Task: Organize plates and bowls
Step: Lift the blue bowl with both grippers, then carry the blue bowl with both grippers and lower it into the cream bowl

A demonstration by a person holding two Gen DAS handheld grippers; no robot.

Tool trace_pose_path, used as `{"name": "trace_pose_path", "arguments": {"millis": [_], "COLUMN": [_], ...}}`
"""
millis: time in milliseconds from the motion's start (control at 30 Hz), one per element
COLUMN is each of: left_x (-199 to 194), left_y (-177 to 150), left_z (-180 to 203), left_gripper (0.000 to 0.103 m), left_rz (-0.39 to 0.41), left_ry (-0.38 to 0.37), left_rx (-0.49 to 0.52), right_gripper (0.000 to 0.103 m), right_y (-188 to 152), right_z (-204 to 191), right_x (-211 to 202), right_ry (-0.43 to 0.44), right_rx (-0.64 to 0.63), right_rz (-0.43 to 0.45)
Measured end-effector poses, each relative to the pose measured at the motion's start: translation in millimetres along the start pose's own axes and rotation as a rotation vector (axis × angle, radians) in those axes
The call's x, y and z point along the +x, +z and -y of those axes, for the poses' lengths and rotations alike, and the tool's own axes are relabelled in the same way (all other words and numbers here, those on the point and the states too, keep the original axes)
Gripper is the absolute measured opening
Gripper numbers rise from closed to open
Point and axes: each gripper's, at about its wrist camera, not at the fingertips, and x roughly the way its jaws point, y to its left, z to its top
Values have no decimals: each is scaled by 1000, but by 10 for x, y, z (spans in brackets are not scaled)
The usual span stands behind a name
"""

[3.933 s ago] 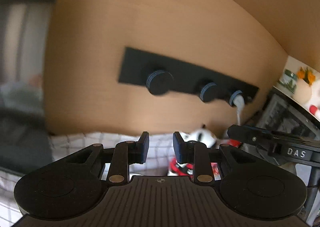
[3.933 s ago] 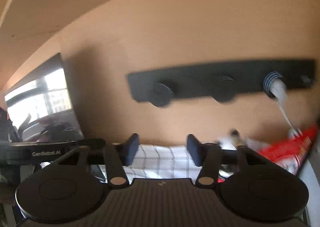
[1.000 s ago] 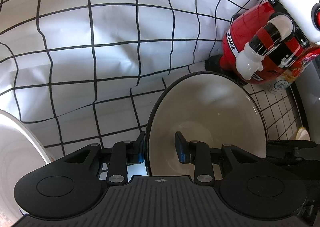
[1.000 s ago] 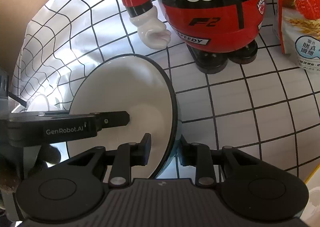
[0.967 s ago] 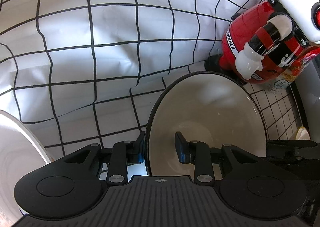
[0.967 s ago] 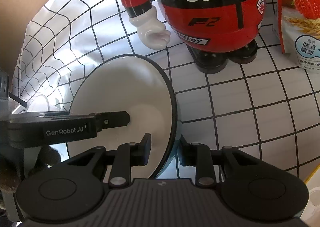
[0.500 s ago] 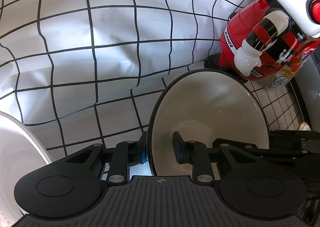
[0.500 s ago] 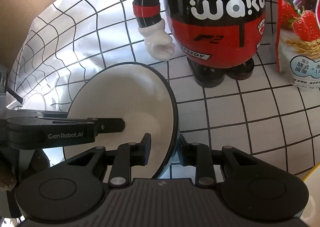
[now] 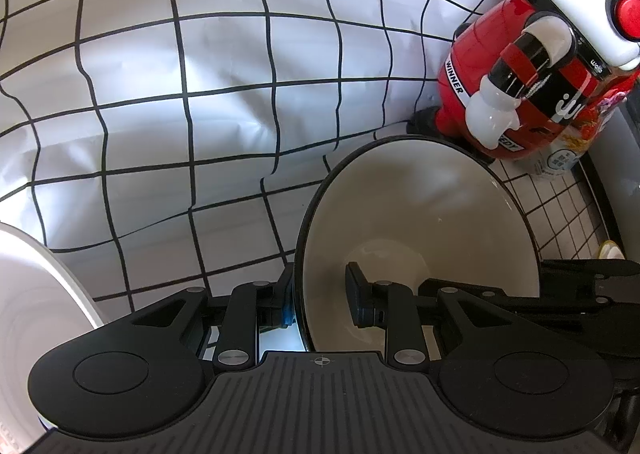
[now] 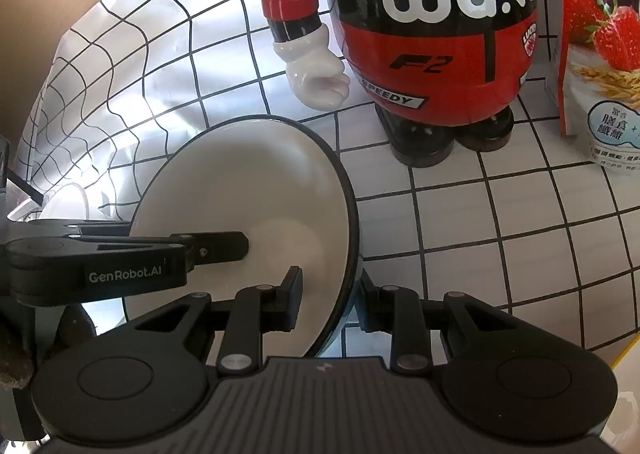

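cream-white ceramic bowl (image 9: 420, 213) with a thin black rim line, pale blue-grey on the outside where it shows low in the right wrist view. white tablecloth (image 9: 200, 93) ruled in a black grid of squares. glossy red-and-black round figurine (image 10: 436, 33): white arm and fist, red band on the black sleeve, white lettering across the black belt, black feet. red snack pouch (image 10: 600, 53) printed with strawberries, purple grapes and golden oats. matte black left gripper (image 9: 320, 298) and matte black right gripper (image 10: 330, 298). plain white dish (image 9: 36, 294) at the left edge.
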Motion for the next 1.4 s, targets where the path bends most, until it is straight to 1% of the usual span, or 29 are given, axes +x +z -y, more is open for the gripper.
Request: {"name": "trace_pose_path", "arguments": {"millis": [300, 400, 533, 600, 800, 933, 1133, 1267, 1400], "left_x": [-8, -11, -9, -10, -119, -315, -806, -1179, -1522], "left_y": [-6, -12, 27, 53, 78, 79, 48, -96, -337], "left_z": [3, 6, -14, -10, 33, 97, 243, 373, 513], "left_gripper": [28, 28, 24, 24, 24, 24, 24, 24, 23], "left_rz": [7, 15, 7, 2, 18, 64, 134, 161, 183], "left_ry": [1, 13, 30, 39, 50, 62, 74, 80, 81], "left_rx": [4, -23, -77, -81, -78, -71, -61, -66, -71], "right_gripper": [28, 28, 27, 27, 27, 27, 27, 27, 27], "right_y": [14, 21, 41, 49, 82, 112, 72, -73, -277], "right_z": [-19, -24, -64, -84, -105, -173, -334, -445, -507], "right_x": [17, 24, 36, 31, -85, -253, -670, -1021, -1374], "right_ry": [-3, -11, -35, -41, -24, -17, 10, 28, 54], "right_rx": [-25, -29, -45, -46, -47, -65, -114, -153, -191], "right_rz": [-6, -9, -16, -13, 16, 60, 138, 192, 229]}}
